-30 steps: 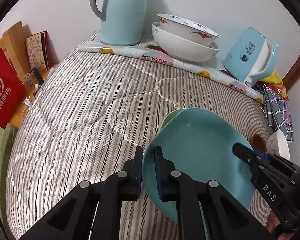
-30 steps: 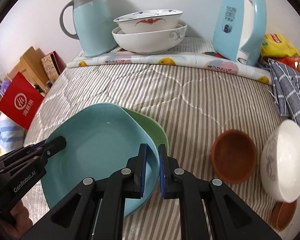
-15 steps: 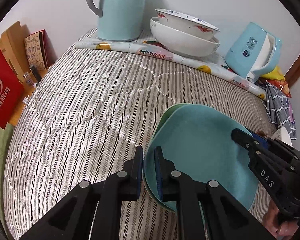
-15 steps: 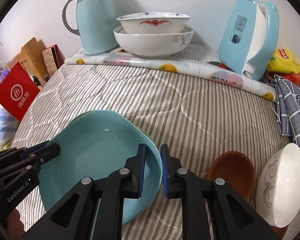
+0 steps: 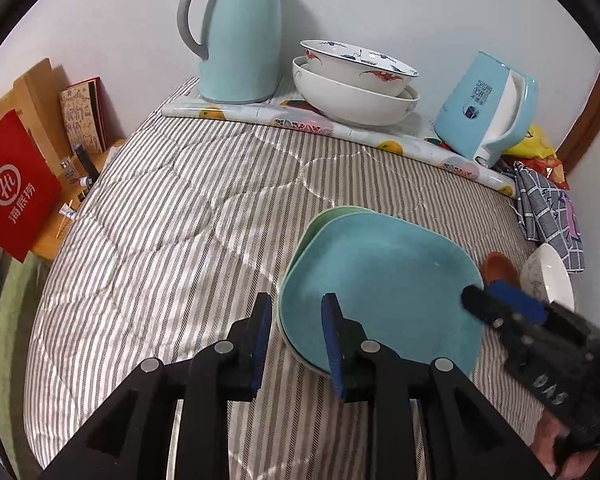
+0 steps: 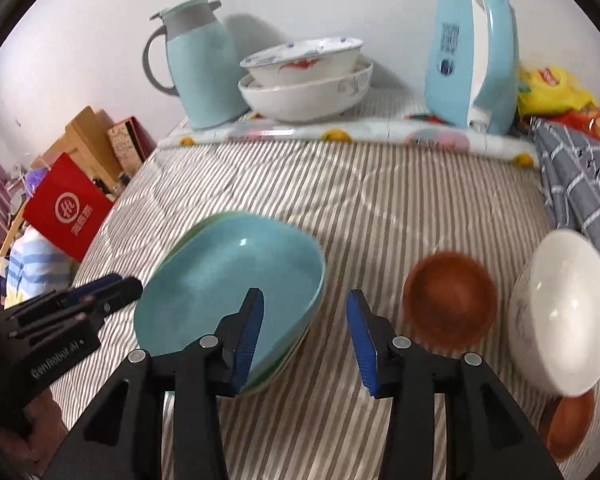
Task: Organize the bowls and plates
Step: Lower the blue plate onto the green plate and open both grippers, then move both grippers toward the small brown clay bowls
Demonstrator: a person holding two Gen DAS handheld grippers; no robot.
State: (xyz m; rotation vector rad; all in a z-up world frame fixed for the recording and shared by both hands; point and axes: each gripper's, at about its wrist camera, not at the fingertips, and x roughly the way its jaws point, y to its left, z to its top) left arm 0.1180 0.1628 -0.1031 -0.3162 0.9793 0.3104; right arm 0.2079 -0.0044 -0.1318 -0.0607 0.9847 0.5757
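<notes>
A blue plate (image 5: 384, 292) lies stacked on a green plate (image 5: 332, 213) on the striped quilt; the blue plate also shows in the right wrist view (image 6: 232, 280). My left gripper (image 5: 296, 344) is open, its jaws astride the stack's near-left rim. My right gripper (image 6: 306, 332) is open, at the stack's right rim, holding nothing. A brown bowl (image 6: 448, 300), a white bowl (image 6: 564, 320) and another brown bowl (image 6: 572, 420) lie to the right. Two stacked large white bowls (image 5: 356, 88) stand at the back.
A blue thermos jug (image 5: 240, 32) and a blue kettle (image 5: 488, 112) stand on a fruit-print mat (image 5: 340, 128) at the back. A checked cloth (image 6: 580, 176) and snack bags (image 6: 552, 88) lie back right. A red bag (image 5: 12, 196) stands beyond the quilt's left edge.
Both grippers held the blue plate by opposite rims and lowered it onto the green plate. Both have now opened and let go; the right one has shifted to the right.
</notes>
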